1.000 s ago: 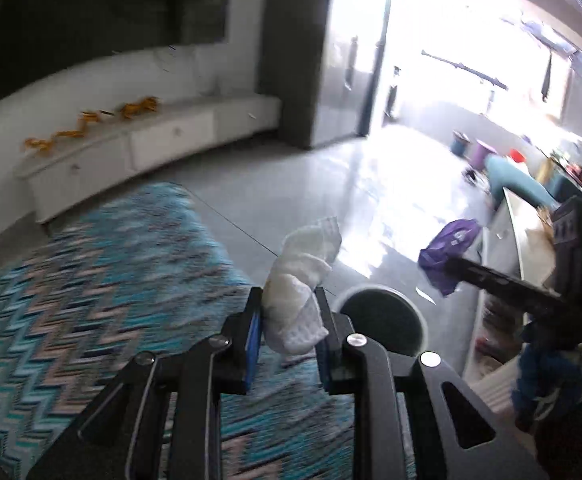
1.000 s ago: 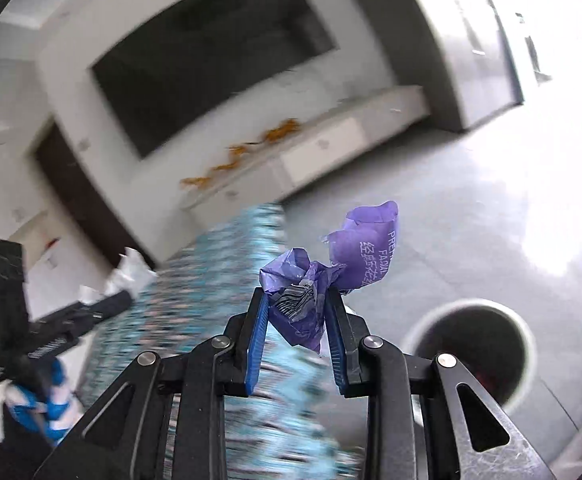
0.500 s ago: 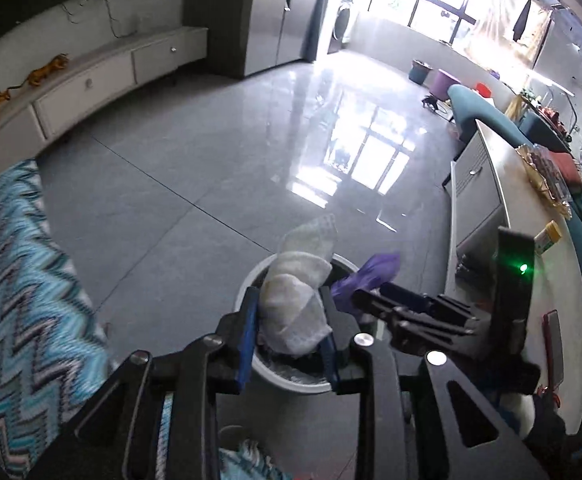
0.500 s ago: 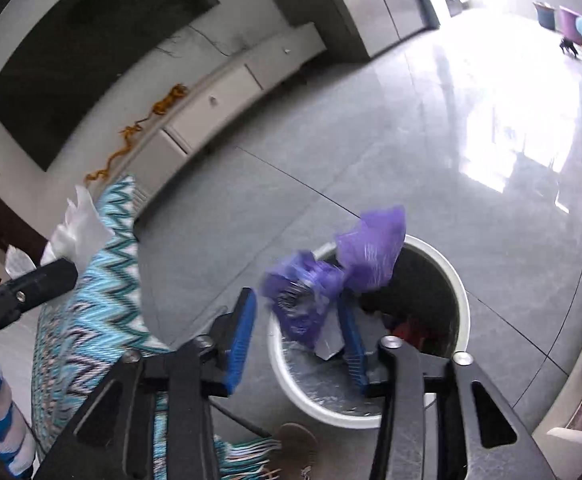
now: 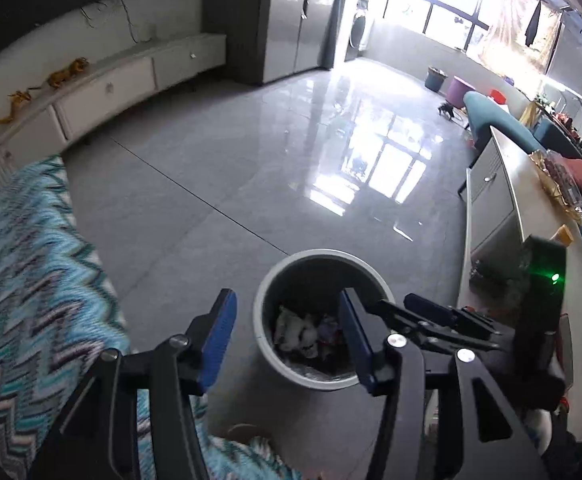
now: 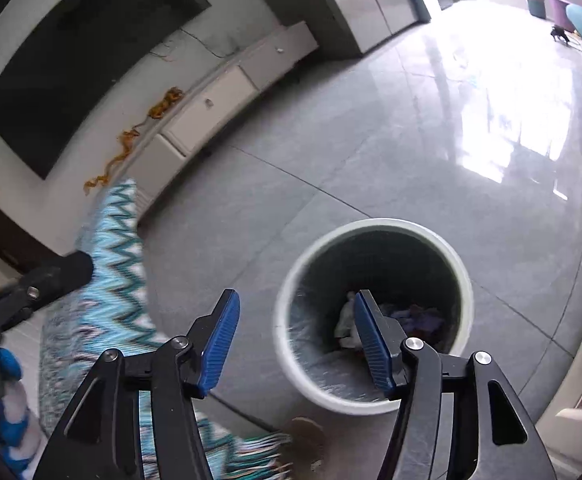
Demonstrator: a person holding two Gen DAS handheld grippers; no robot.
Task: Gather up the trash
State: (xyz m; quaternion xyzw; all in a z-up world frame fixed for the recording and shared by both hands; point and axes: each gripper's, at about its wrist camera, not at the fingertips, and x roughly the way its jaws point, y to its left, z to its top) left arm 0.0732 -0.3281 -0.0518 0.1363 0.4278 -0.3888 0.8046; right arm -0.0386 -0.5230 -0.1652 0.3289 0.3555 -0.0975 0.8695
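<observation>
A round white waste bin (image 5: 269,354) stands on the grey tiled floor; it also shows in the right wrist view (image 6: 375,225). A crumpled white tissue (image 5: 297,330) lies inside it, seen too in the right wrist view (image 6: 345,320), beside a purple wrapper (image 6: 425,318). My left gripper (image 5: 287,338) is open and empty above the bin. My right gripper (image 6: 295,338) is open and empty over the bin's left rim. The right gripper's fingers (image 5: 443,316) reach in from the right in the left wrist view.
A blue zigzag rug (image 5: 27,280) lies left of the bin, also seen in the right wrist view (image 6: 111,280). A low white TV cabinet (image 5: 103,88) runs along the far wall. A long counter (image 5: 523,200) and teal sofa stand to the right.
Both grippers swung over the bin and opened. The white tissue dropped from the left gripper and the purple wrapper from the right; both now lie in the bin.
</observation>
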